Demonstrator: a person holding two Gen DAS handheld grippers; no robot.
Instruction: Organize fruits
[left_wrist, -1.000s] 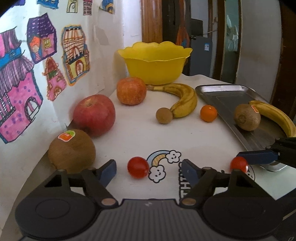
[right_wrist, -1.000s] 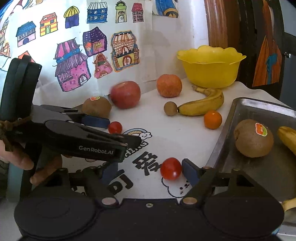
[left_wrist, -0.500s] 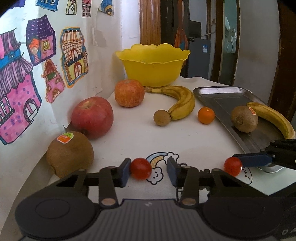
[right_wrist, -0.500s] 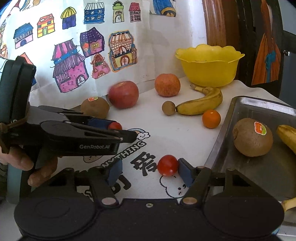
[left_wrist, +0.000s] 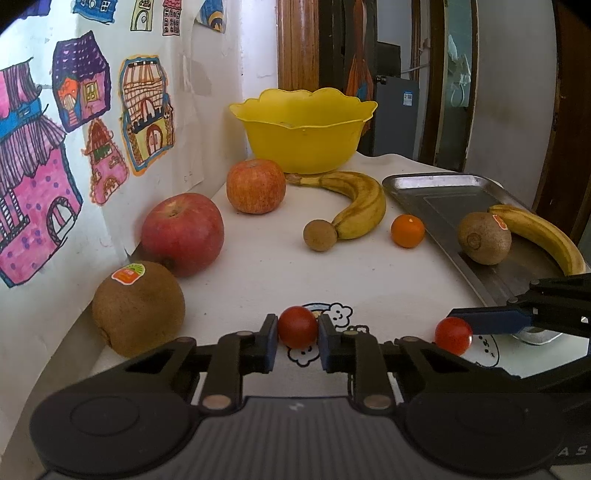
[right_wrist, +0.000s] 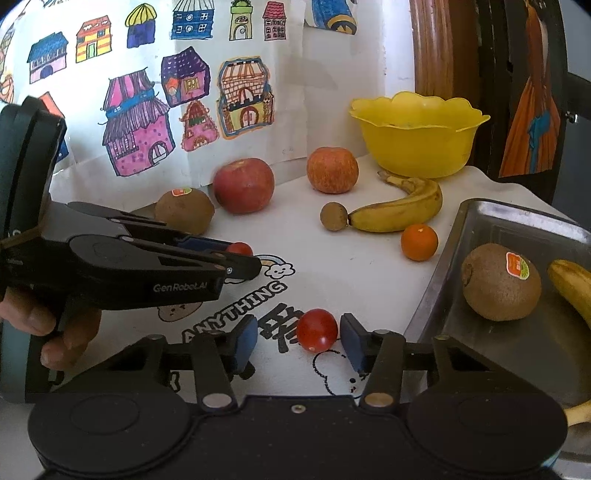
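Note:
My left gripper (left_wrist: 297, 338) is shut on a red cherry tomato (left_wrist: 297, 326) that rests on the white printed cloth; both blue pads press its sides. In the right wrist view the same gripper (right_wrist: 240, 258) shows from the side with that tomato (right_wrist: 240, 248) at its tip. A second cherry tomato (right_wrist: 317, 329) lies between the jaws of my right gripper (right_wrist: 297, 341), which are closing. The right pad is almost at the tomato and the left pad stands clear of it.
A steel tray (right_wrist: 491, 218) on the right holds a kiwi (right_wrist: 500, 282) and a banana (right_wrist: 572, 284). Farther back lie a yellow bowl (left_wrist: 303, 129), two apples (left_wrist: 183, 232) (left_wrist: 256, 185), a kiwi (left_wrist: 138, 314), a banana (left_wrist: 358, 206), a small brown fruit (left_wrist: 319, 235) and an orange (left_wrist: 407, 231). A wall with drawings is at the left.
My left jaws have closed from wide apart onto the cherry tomato. My right jaws have narrowed around the other tomato. Neither hand has shifted.

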